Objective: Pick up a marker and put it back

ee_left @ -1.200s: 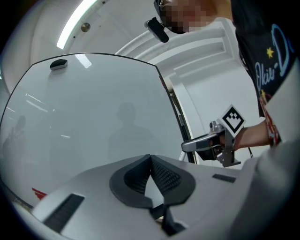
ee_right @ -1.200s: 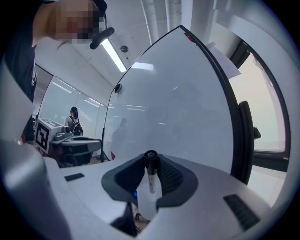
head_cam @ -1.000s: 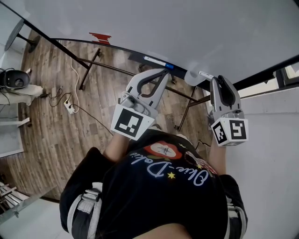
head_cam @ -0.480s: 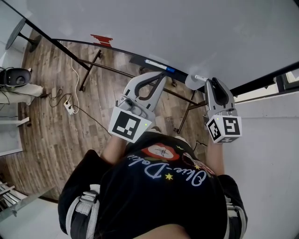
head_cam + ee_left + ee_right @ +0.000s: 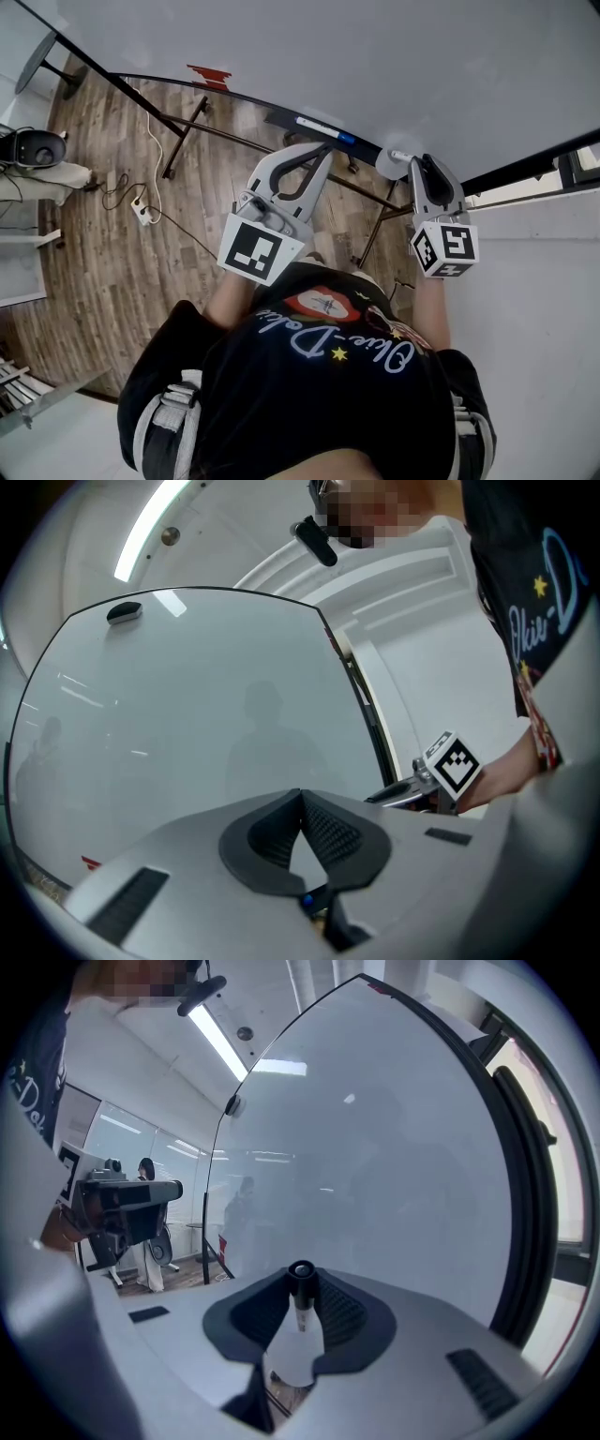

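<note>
My right gripper (image 5: pixel 419 162) is shut on a white marker (image 5: pixel 401 156) with a black cap (image 5: pixel 300 1277); the marker stands upright between the pads, close to the whiteboard (image 5: pixel 375 56). A second marker with a blue cap (image 5: pixel 319 128) lies on the board's tray (image 5: pixel 281 119). My left gripper (image 5: pixel 330 146) hangs just below that tray, its jaws touching at the tips with nothing between them (image 5: pixel 300 795). A round pale eraser (image 5: pixel 384 163) sits beside the held marker.
A red piece (image 5: pixel 208 75) rests at the tray's left end. The board's dark stand legs (image 5: pixel 178 141) reach down to the wooden floor, where a power strip (image 5: pixel 142 212) and cable lie. A dark window frame (image 5: pixel 562 159) runs at the right.
My right gripper has moved a little left and towards the board with the marker. The left gripper has barely shifted.
</note>
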{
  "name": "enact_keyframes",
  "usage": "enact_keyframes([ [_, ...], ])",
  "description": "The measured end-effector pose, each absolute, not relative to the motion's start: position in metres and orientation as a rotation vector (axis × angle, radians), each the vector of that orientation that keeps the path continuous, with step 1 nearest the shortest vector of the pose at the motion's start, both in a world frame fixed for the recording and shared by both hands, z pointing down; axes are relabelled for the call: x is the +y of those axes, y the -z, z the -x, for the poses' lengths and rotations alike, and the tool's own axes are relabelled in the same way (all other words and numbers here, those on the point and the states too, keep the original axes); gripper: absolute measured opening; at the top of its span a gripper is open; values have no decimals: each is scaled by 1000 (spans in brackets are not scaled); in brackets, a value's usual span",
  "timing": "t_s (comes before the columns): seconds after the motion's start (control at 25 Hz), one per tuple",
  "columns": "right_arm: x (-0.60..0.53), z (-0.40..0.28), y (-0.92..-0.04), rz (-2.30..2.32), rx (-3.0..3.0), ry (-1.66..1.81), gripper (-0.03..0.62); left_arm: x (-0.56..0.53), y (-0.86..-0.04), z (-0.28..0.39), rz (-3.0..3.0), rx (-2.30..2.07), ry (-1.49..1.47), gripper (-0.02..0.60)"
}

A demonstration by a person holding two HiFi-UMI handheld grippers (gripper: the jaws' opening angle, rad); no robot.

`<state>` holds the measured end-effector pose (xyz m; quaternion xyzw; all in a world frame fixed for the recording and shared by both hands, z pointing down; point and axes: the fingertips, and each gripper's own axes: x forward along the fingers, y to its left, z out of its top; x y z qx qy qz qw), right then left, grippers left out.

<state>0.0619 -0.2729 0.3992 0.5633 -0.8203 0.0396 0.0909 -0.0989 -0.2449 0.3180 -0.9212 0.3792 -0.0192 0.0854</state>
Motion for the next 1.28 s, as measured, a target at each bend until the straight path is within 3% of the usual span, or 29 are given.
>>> enact_keyframes([
  [1.28,-269,-62,-427,-1630,-2399,-161,81,-241,-320,94,2764,1146,32,3],
])
